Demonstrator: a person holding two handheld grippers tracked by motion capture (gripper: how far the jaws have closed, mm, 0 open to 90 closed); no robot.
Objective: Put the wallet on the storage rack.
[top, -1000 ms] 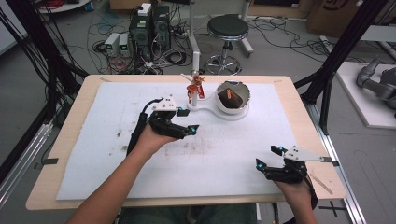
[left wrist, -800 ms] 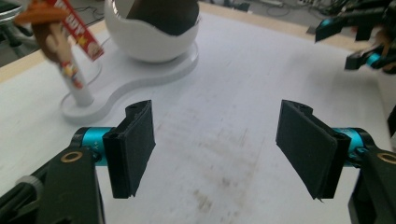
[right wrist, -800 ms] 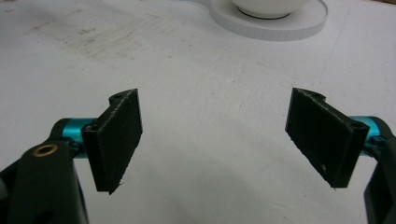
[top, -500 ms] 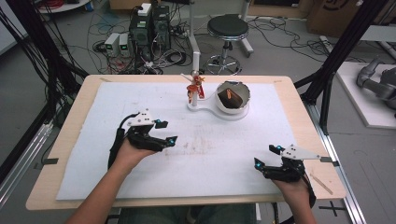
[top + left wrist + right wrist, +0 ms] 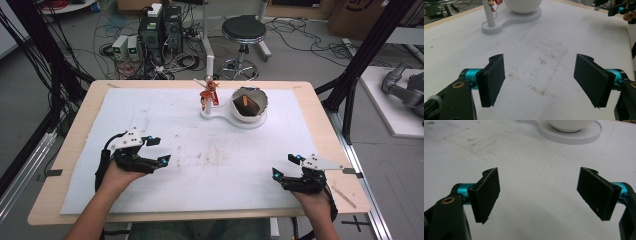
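At the far middle of the white mat (image 5: pixel 210 160) stands a white bowl (image 5: pixel 245 116) on a white base (image 5: pixel 214 113). A thin post on that base carries a small red figure (image 5: pixel 207 95), and something brown and orange lies in the bowl. My left gripper (image 5: pixel 160 151) is low over the mat's left side, its jaws wide apart and just opened a little further, with nothing between them. The left gripper view has the open left gripper (image 5: pixel 540 75) over bare mat, with the bowl (image 5: pixel 522 5) ahead. My right gripper (image 5: pixel 285 166) rests at the near right, open and empty (image 5: pixel 539 192).
The mat covers most of a wooden table (image 5: pixel 80 125), and brownish stains mark its middle. A stool (image 5: pixel 243 30), computer cases (image 5: pixel 160 30) and cables are on the floor beyond the far edge. Black frame posts (image 5: pixel 350 85) flank the table.
My left gripper has drawn back from beside the bowl stand, leftward and toward the near edge, sinking a little. The right gripper has stayed put.
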